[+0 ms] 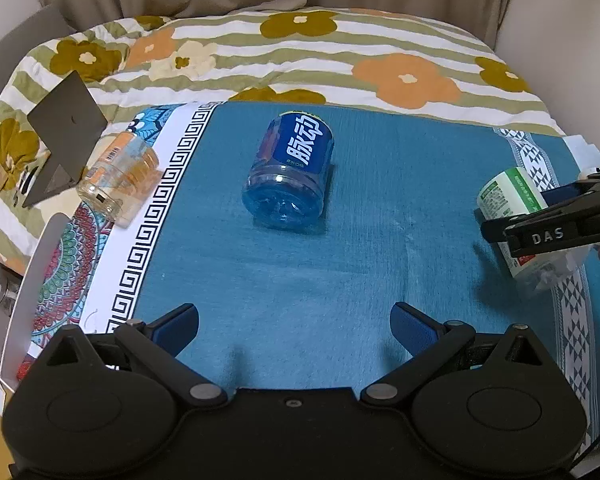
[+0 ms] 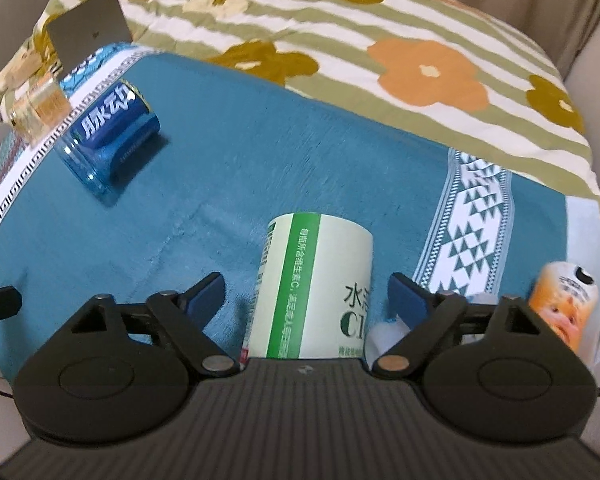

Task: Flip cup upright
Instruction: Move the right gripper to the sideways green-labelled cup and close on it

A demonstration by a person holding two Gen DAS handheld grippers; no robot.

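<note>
A white and green cup (image 2: 314, 286) lies on its side on the blue cloth (image 2: 228, 184), between the open fingers of my right gripper (image 2: 308, 292), with a gap to each pad. In the left wrist view this cup (image 1: 512, 216) is at the far right with the right gripper (image 1: 556, 216) around it. A blue cup (image 1: 290, 174) lies on its side at the cloth's middle, base toward me; it also shows in the right wrist view (image 2: 108, 140). My left gripper (image 1: 294, 326) is open and empty above the cloth's near part.
A clear orange-labelled cup (image 1: 118, 178) lies on its side at the cloth's left border. A grey card stand (image 1: 66, 132) is behind it. A flowered striped quilt (image 1: 300, 56) lies beyond the cloth. An orange-printed bottle (image 2: 564, 304) is at the right.
</note>
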